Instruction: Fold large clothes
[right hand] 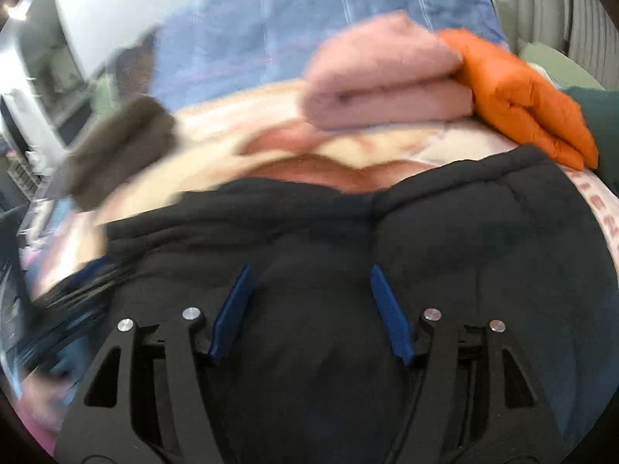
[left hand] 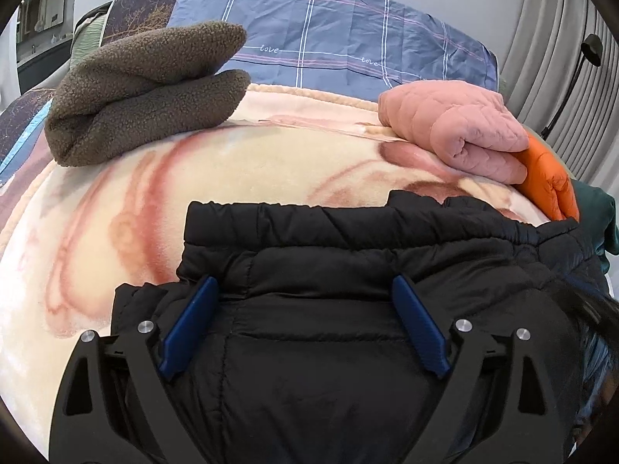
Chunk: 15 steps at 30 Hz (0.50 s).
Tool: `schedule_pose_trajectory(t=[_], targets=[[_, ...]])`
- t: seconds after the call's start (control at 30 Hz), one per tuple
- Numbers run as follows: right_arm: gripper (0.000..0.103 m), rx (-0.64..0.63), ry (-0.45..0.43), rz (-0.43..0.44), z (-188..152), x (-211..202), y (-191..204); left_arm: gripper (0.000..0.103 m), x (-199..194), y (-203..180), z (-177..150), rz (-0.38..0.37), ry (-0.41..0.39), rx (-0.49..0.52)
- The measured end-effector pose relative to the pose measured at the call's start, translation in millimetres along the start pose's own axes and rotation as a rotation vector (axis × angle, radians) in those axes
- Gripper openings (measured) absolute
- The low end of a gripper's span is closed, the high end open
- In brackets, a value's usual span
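Note:
A black puffer jacket (left hand: 348, 270) lies on the bed, its gathered hem toward the far side. My left gripper (left hand: 305, 282) hovers over its left part with the blue fingers (left hand: 193, 324) spread wide; the padded cloth lies under and between them without being pinched. In the blurred right wrist view, my right gripper (right hand: 311, 270) is over the same jacket (right hand: 464, 232), jaws apart and nothing visibly clamped. A dark blur at the left of that view (right hand: 77, 294) looks like the other gripper.
The cream and pink blanket (left hand: 232, 162) covers the bed. A folded brown fleece (left hand: 147, 92) sits at the far left. A folded pink quilted garment (left hand: 456, 127) and an orange one (left hand: 549, 178) lie far right, beside something dark green (left hand: 595, 212). A blue plaid quilt (left hand: 329, 34) lies behind.

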State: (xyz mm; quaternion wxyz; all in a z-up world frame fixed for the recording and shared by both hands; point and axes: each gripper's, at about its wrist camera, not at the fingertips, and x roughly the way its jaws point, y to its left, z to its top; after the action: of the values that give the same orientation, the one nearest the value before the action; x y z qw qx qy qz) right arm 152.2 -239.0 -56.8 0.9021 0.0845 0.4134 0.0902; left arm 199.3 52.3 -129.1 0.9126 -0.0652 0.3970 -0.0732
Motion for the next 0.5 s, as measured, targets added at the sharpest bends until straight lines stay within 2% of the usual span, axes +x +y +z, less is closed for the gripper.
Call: schedule_pose_trajectory(t=[0.07,0.13,0.17,0.3,0.37,0.4,0.5], targets=[[0.068,-0.077,0.014,-0.064,-29.1,-5.7,13.8,0.092,-0.5,0.3,-0.1,-0.001,-0.001,-0.001],[0.068,-0.15,0.015,-0.105,-59.2,14.0,13.3,0.093,-1.7,0.4,-0.4,-0.021,-0.002,-0.003],[0.068,-0.14,0.017,-0.105,-63.1,17.6,10.6,0.094,-2.7,-0.9,-0.8,-0.049,-0.001,-0.004],[0.069,-0.117,0.058,-0.09,-52.9,15.1,10.2,0.094,-0.9,-6.2,-2.8,-0.008,0.002,0.021],[0.069,-0.081,0.05,-0.089,-54.1,-6.6,11.6,0.094,-1.4,-5.7,-3.4,-0.003,0.002,0.02],[0.069,-0.06,0.014,-0.055,-59.2,-25.2,13.4,0.094,-1.7,-5.2,-3.6,0.0,0.0,0.018],[0.069,-0.081,-0.002,-0.037,-78.8,-50.6,18.2,0.094,-1.7,-4.6,-3.2,0.0,0.001,0.015]])
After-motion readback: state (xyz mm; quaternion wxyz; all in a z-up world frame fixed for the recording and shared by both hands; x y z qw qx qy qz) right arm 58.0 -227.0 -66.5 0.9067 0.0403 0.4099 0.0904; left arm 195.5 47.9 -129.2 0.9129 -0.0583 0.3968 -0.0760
